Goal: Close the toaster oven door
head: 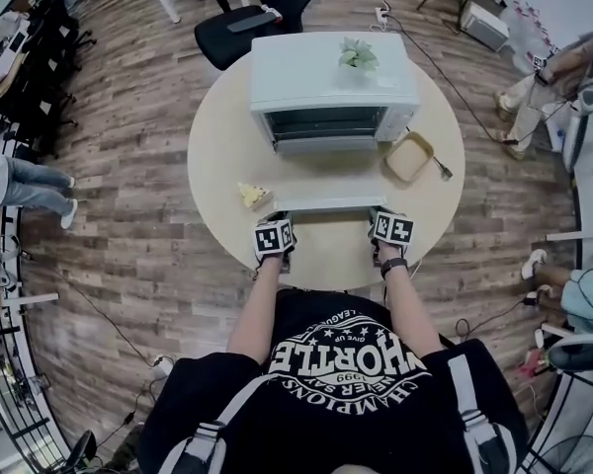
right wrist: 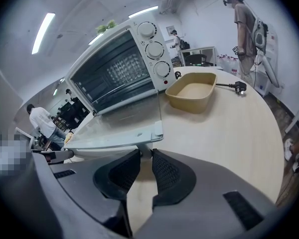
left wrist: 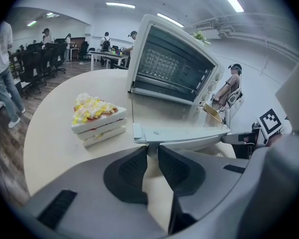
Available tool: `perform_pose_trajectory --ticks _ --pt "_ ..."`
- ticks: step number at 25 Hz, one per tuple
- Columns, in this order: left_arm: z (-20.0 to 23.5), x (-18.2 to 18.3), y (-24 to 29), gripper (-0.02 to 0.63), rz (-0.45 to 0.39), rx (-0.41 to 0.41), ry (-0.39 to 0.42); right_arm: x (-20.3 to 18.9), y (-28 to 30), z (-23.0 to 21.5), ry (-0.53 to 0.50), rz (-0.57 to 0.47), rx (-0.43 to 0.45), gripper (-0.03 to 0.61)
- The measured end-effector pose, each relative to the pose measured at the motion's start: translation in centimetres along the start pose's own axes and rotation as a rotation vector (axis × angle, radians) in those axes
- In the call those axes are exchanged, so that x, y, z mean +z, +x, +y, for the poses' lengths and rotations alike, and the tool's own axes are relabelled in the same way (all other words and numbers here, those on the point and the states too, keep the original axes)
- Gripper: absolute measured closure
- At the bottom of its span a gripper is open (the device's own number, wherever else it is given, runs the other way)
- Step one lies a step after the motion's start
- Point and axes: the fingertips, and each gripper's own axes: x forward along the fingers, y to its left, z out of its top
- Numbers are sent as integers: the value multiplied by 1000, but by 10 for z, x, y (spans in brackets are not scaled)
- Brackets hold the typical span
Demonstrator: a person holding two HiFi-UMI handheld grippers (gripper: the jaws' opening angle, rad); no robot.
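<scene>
the oven (head: 331, 77) sits mid-table (head: 217, 156), door (head: 326, 178) dropped flat toward the person, its handle (head: 326, 203) running left-right. left gripper (left wrist: 153, 151) and right gripper (right wrist: 145, 153) each pinch a handle end, jaws narrow. sandwich (head: 254, 195) lies beside the door's left, tray (head: 408, 157) to its right, both apart from it.

The toaster oven (head: 334, 77) was white, its door handle (head: 326, 203) pale grey-white, with a small green plant (head: 358, 55) on top. The round table (head: 227, 156) was cream; the floor (head: 128, 265) showed grey-brown wood-grain planks. At the near left, the sandwich slice (left wrist: 98, 117) had white layers, red filling and a yellow topping. To the right sat a tan tray (head: 409, 157). The left gripper (left wrist: 153, 151) and right gripper (right wrist: 145, 156) were grey with black ribbed pads (left wrist: 132, 171) and black-and-white square-patterned cubes.
</scene>
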Motion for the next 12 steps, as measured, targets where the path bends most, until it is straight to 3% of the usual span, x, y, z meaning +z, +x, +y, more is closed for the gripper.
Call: perform_pose_trajectory --ticks 12 --pt "-2 1 2 526 4 -19 6 3 -2 2 -1 15 5 482"
